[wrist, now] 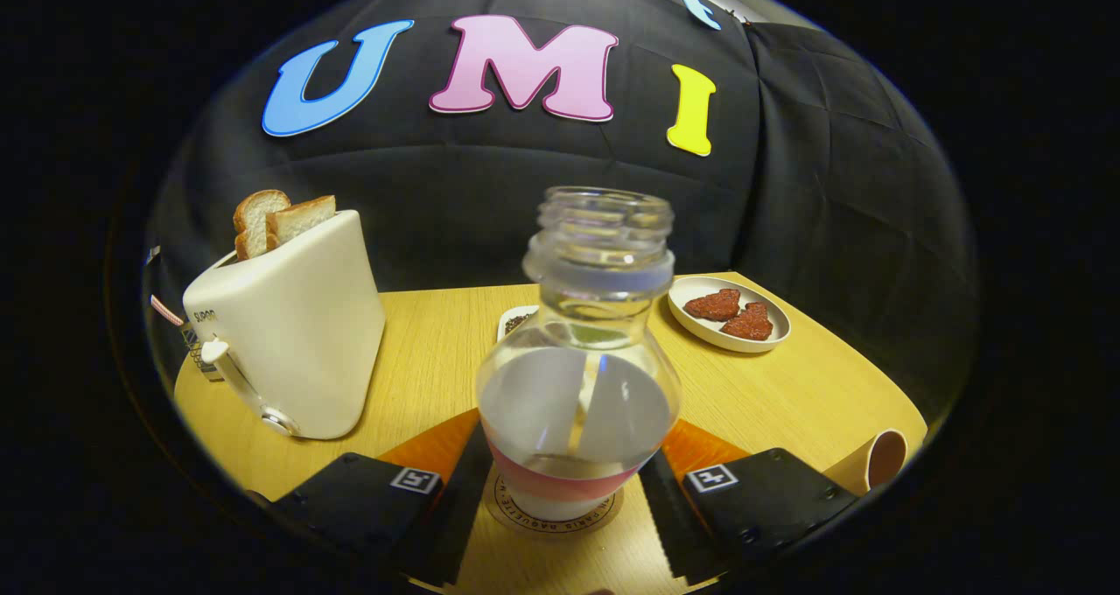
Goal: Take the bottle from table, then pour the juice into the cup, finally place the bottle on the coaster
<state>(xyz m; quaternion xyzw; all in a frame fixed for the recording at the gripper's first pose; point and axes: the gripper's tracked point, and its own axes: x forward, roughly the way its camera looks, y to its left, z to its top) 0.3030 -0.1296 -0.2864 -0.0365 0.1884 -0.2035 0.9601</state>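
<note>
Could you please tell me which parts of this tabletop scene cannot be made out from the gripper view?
- Small white dish behind the clear plastic bottle: mostly hidden by the bottle; contents unclear.
- Round printed coaster: centre covered by the bottle, so its print is unreadable.
- Tan cup lying beyond the right finger: cut off by the view's edge; inside too dark to judge.
- Hand-held gripper: fingers flank the bottle; contact cannot be confirmed.

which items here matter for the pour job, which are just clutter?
Job:
- bottle, uncapped, standing on the coaster, between the fingers
- cup, beside the right finger
- gripper, open around the bottle

Clutter:
- toaster with bread
- plate with two reddish pieces
- small dish behind the bottle
</note>
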